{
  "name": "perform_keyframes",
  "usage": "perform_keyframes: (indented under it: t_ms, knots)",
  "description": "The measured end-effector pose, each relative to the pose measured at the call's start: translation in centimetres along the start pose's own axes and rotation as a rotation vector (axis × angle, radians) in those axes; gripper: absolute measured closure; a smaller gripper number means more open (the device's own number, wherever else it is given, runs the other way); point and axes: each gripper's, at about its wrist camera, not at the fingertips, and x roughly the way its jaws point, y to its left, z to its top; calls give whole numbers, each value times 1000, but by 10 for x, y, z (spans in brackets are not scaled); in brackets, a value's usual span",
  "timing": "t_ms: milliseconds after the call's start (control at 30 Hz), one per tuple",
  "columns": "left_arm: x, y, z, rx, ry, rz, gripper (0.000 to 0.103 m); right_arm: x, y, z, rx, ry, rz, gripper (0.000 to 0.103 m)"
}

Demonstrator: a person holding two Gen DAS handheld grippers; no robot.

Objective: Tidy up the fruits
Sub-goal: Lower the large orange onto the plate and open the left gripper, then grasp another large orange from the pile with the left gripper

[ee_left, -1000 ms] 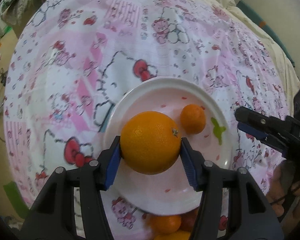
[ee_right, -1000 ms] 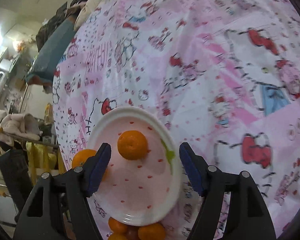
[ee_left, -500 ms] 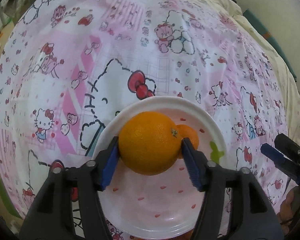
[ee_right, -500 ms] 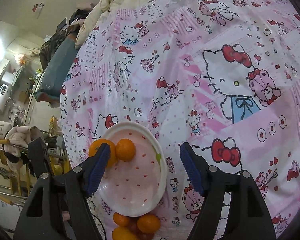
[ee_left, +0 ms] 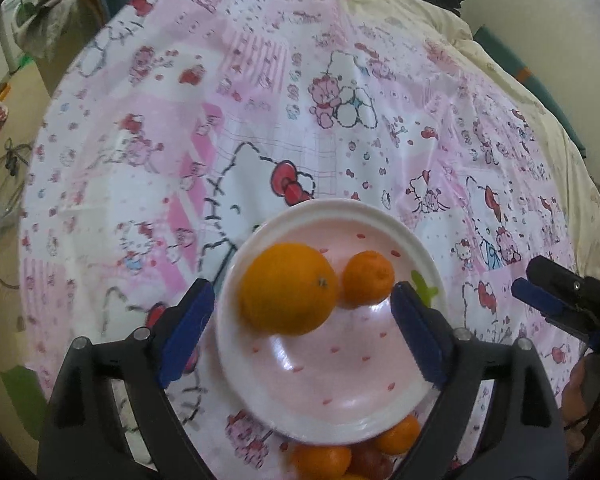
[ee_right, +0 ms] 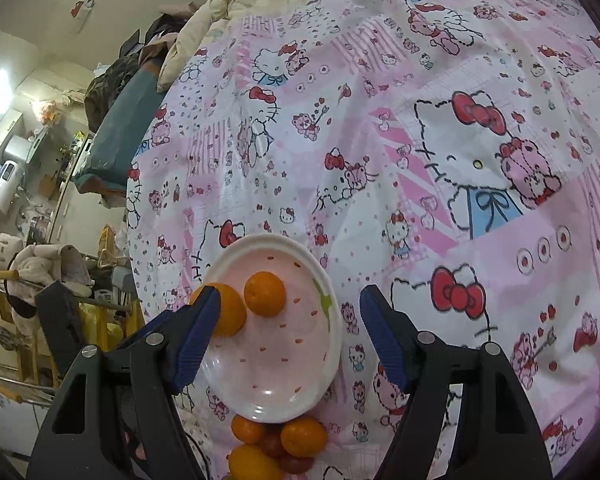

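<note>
left gripper (ee_left: 300, 320): fingers spread wide, holding nothing | large orange (ee_left: 287, 288) in plate (ee_left: 260, 396), touching small mandarin (ee_left: 367, 278) by far rim | right gripper (ee_right: 290, 336): wide apart, empty | fruit pile (ee_right: 278, 442) against near rim | bedsheet (ee_right: 440, 160) open beyond plate

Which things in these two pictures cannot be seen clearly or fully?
- Fruit pile, left wrist view: cut by the bottom edge and hidden behind the plate.
- Large orange, right wrist view: partly covered by a right gripper finger.
- Right gripper, left wrist view: cut by the edge.
</note>
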Motion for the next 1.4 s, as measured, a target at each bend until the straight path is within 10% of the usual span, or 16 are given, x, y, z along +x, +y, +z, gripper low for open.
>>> perform_keyframes:
  t_ms: [400, 900, 1400]
  knots:
    - [-86, 9, -49, 7, -128, 55, 15, -35, 7, -47, -39, -7, 5, 28]
    - [-78, -10, -131, 84, 0, -4, 15, -49, -10, -124, 1, 48, -1, 28]
    - [-18, -39, -163, 199, 219, -27, 16, -49, -32, -106, 122, 11, 22, 28]
